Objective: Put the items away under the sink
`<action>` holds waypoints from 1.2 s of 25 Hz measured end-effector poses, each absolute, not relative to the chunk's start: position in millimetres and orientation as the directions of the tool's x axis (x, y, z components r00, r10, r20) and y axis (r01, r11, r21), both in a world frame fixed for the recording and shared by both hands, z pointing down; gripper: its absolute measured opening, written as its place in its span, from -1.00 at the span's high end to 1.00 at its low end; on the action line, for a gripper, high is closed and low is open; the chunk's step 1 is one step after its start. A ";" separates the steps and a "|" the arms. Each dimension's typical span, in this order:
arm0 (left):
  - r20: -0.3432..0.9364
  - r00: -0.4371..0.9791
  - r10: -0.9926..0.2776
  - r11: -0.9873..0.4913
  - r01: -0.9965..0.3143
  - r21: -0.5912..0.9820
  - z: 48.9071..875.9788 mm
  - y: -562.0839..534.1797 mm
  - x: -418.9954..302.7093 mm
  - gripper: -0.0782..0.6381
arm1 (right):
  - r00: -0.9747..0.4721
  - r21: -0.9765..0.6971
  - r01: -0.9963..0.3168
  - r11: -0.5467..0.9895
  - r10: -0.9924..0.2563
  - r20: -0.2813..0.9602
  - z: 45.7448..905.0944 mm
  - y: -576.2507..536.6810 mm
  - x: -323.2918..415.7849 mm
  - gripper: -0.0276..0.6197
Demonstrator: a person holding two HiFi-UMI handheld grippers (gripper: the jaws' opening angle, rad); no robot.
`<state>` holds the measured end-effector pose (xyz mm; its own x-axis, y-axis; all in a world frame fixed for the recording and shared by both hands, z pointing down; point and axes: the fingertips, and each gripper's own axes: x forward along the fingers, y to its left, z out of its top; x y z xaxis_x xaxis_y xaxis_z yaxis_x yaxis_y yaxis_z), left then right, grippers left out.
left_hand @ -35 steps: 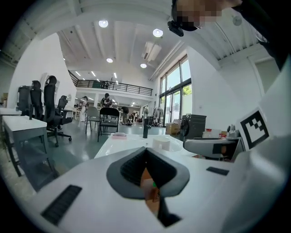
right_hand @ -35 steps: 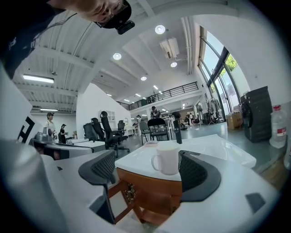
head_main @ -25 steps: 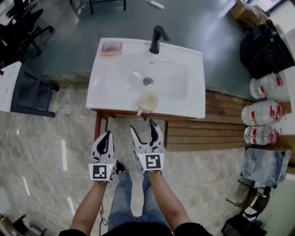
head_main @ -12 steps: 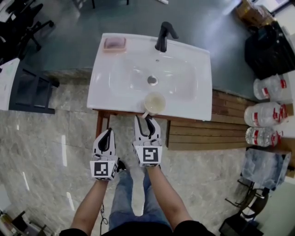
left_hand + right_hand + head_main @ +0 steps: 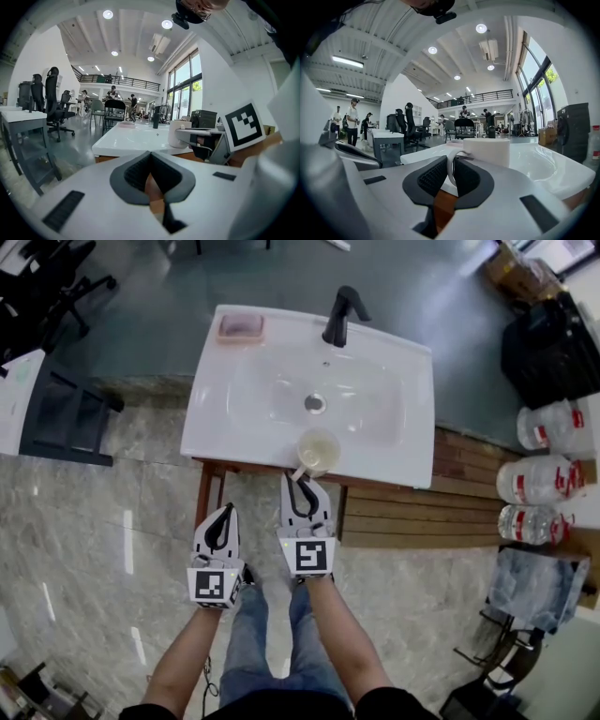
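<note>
A cream mug (image 5: 318, 451) stands on the front rim of the white sink (image 5: 234, 418), its handle toward me. My right gripper (image 5: 302, 479) is shut on that handle; in the right gripper view the thin loop of the mug (image 5: 486, 151) sits pinched between the ribbed pads (image 5: 432, 176). My left gripper (image 5: 225, 512) hangs below and left of the sink's front edge, shut and empty. In the left gripper view its jaws (image 5: 151, 154) meet, and the mug (image 5: 180, 133) shows to the right with the other gripper at it.
A black faucet (image 5: 341, 315) stands at the back of the sink, with a pink soap dish (image 5: 241, 327) at the back left corner. Wooden slats (image 5: 422, 512) and large water bottles (image 5: 548, 479) lie to the right. A dark desk (image 5: 47, 409) stands to the left.
My right gripper has moved forward to the mug and gone from open to shut on its handle. The left gripper stayed shut and hardly moved.
</note>
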<state>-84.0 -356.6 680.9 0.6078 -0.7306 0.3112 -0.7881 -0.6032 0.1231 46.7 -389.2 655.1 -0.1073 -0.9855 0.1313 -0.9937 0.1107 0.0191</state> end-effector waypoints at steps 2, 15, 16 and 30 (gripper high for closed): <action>0.313 0.609 -0.729 -0.605 -0.787 0.122 681.2 -353.7 -84.1 0.76 | -0.137 0.019 -0.990 0.140 -0.985 0.107 648.6 -386.3 42.3 0.76; 0.274 0.578 -0.768 -0.568 -0.813 0.124 661.4 -320.8 -95.1 0.77 | -0.260 0.035 -0.965 0.261 -0.965 0.013 618.2 -320.4 8.0 0.77; 0.270 0.576 -0.772 -0.566 -0.815 0.121 661.7 -316.4 -95.7 0.77 | -0.266 0.024 -0.964 0.265 -0.964 -0.001 617.8 -313.6 4.8 0.77; 0.194 0.565 -0.802 -0.553 -0.825 0.117 782.4 -295.7 -98.8 0.77 | -0.336 0.004 -0.942 0.336 -0.941 -0.037 737.2 -254.5 -24.5 0.77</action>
<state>-98.8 -295.7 782.4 0.5647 -0.8021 0.1945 -0.8252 -0.5525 0.1171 -24.5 -254.5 737.2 -0.3361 -0.9411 -0.0367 -0.9418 0.3362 0.0038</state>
